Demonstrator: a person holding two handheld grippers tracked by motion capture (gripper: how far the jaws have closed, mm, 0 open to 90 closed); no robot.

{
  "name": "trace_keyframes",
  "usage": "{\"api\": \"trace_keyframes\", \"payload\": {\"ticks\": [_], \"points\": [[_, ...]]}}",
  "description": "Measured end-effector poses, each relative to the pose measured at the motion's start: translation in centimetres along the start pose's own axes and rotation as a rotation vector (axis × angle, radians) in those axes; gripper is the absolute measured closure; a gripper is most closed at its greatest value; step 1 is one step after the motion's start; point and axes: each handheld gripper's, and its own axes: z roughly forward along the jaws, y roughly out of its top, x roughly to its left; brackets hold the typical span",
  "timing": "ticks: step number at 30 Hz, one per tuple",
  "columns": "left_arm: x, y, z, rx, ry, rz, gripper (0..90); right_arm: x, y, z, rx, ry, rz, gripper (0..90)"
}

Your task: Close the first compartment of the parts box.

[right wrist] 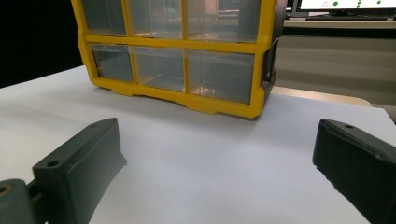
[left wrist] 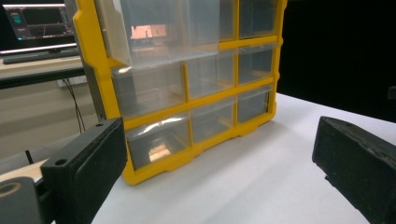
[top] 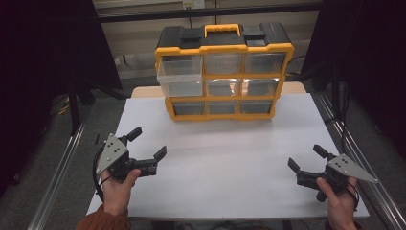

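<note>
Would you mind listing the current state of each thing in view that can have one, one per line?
Organizer cabinet: upright at the table's far edge, handle on top.
Top-left drawer: pulled partway out, looks empty.
Other drawers: pushed in.
Left gripper: open, holding nothing, above the table.
Right gripper: open, holding nothing, above the table.
</note>
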Motion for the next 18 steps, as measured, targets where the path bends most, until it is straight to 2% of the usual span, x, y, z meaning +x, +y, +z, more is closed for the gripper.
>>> {"api": "trace_keyframes", "payload": {"ticks": [6,10,12,15,18], "points": [[0.2,1.3,1.3,0.011,-0.024,0.033,2.2,0.0,0.0,0.1,0.002,-0.001,0.0,1.4],[-0.1,1.7,1.8,0.003,-0.038,0.033,2.6,0.1,0.0,0.1,0.001,0.004,0.001,1.4],[-0.2,1.8,2.0,-0.006,-0.044,0.023,4.7,0.1,0.0,0.0,0.003,0.001,0.002,1.4],[-0.1,2.0,2.3,-0.009,-0.044,0.03,8.3,0.0,0.0,0.0,0.005,0.002,-0.001,1.4],[-0.1,2.3,2.7,-0.04,-0.045,0.021,16.3,-0.1,-0.1,0.0,0.007,0.002,0.0,1.4]]}}
